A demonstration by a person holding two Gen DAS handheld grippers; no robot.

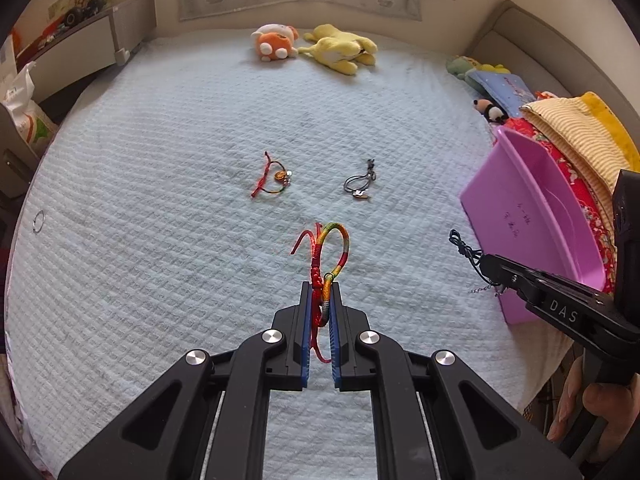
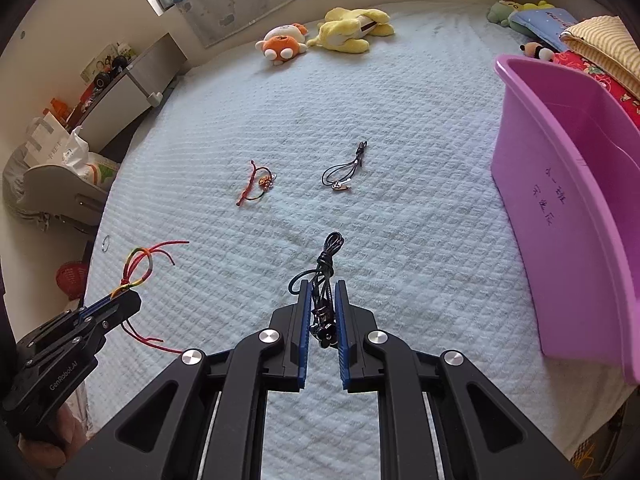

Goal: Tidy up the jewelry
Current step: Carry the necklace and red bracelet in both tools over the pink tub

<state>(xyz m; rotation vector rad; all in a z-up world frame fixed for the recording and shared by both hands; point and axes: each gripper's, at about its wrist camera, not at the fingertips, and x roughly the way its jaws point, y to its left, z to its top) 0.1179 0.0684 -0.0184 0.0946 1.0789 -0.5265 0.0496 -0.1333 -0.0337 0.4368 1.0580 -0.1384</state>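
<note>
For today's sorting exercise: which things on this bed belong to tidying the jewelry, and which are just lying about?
Part of the job:
- rainbow woven cord bracelet, in left gripper
- black cord necklace, in right gripper
- red string charm bracelet
- dark cord pendant
- purple plastic bin

Lying about:
- orange plush toy
- yellow plush toy

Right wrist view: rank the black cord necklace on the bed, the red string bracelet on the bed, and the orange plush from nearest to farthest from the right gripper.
From the right gripper:
1. Black cord necklace, ahead, slightly right.
2. Red string bracelet, ahead-left, only a little farther.
3. Orange plush, far end of the bed.
</note>
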